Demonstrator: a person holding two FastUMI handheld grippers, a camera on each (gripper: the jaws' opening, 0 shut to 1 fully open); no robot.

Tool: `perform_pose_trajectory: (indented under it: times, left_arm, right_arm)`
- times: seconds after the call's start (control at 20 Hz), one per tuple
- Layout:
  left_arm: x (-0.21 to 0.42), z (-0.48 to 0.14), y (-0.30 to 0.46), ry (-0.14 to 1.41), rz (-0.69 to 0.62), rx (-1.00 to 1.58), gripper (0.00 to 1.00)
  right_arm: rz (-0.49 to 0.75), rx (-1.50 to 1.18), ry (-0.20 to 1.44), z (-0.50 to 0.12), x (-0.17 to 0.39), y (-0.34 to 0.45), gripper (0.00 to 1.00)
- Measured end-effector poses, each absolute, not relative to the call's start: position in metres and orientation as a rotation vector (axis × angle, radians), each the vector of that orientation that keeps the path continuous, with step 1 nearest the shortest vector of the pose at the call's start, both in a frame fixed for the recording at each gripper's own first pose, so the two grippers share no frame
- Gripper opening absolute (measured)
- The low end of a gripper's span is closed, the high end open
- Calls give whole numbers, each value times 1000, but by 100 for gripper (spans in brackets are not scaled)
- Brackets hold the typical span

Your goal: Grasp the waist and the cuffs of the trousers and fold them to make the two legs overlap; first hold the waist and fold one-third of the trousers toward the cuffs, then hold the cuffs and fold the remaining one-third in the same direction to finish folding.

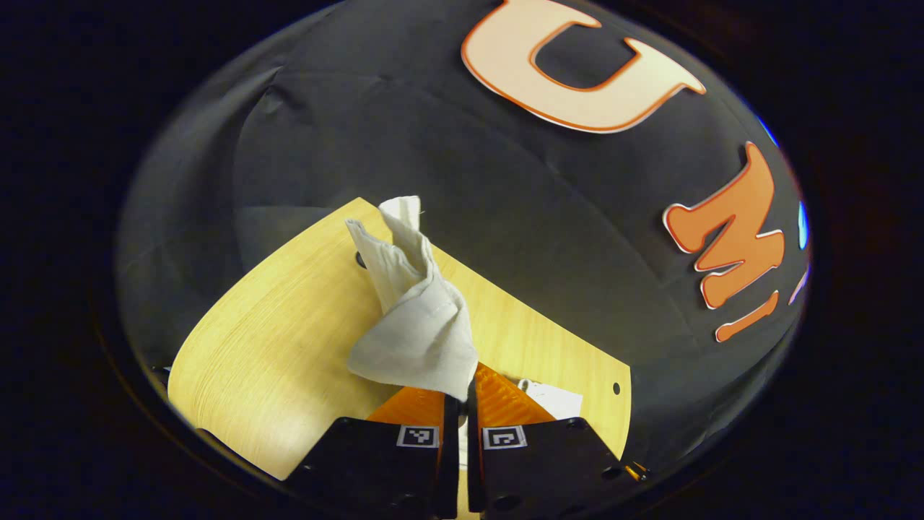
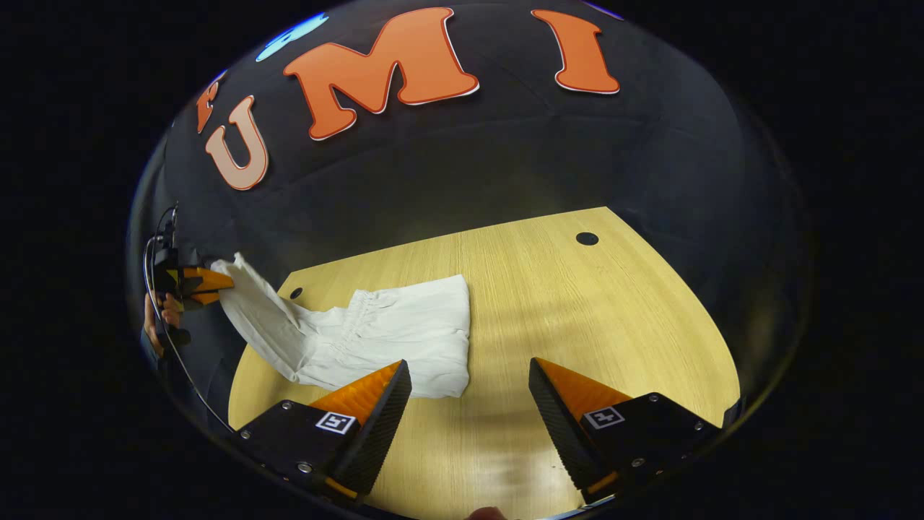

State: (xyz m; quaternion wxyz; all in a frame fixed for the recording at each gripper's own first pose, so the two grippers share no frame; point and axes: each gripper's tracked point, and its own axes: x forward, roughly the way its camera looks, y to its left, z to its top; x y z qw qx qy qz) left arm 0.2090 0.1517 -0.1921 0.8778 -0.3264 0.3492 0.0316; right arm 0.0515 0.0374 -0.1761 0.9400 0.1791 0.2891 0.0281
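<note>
- In the left gripper view, the left claw (image 1: 462,404) is clenched on a bunch of the white trousers (image 1: 419,318), its two fingers pressed nearly together with the cloth pinched at their tips.
- From that pinch the fabric rises in a twisted, crumpled column, lifted off the wooden desk (image 1: 274,347) and leaning toward the black cloth wall (image 1: 433,144).
- A small patch of white cloth shows just beside the right-hand finger, lying low against the desk.
- In the right gripper view, the right claw (image 2: 469,390) hovers released above the desk (image 2: 577,303), its fingers spread wide with bare wood between them and nothing held.
- The trousers (image 2: 390,332) lie mostly flat on the left half of the desk in this view, a gathered, elasticated band running across the cloth near its middle.
- The near edge of the garment sits just beside the tip of the right claw's left-hand finger; whether they touch cannot be told.
- At the far left of the same view, the left claw (image 2: 220,282) grips one end of the trousers and draws it up off the desk's edge, so the cloth slopes from the tips down to the wood.
- A hand (image 2: 162,310) holds that claw's handle, with a cable looping beside it.
- Two dark round holes (image 2: 587,238) mark the desk's far corners.
</note>
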Motion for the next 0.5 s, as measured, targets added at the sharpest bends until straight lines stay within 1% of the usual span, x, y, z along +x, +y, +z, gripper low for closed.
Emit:
perform_pose_trajectory:
  times: [0.1, 0.15, 0.4, 0.5]
  left_arm:
    - [219, -185, 127, 732, 45, -672, 9]
    - [223, -186, 115, 739, 39, -666, 7]
    - [241, -184, 47, 781, -9, -627, 10]
    - [248, -184, 21, 794, -28, -609, 8]
  right_arm:
    - [52, 361, 581, -176, 49, 28, 99]
    - [53, 362, 580, -177, 47, 24, 99]
    - [45, 363, 583, -184, 40, 1, 99]
    - [44, 367, 583, -187, 37, -7, 99]
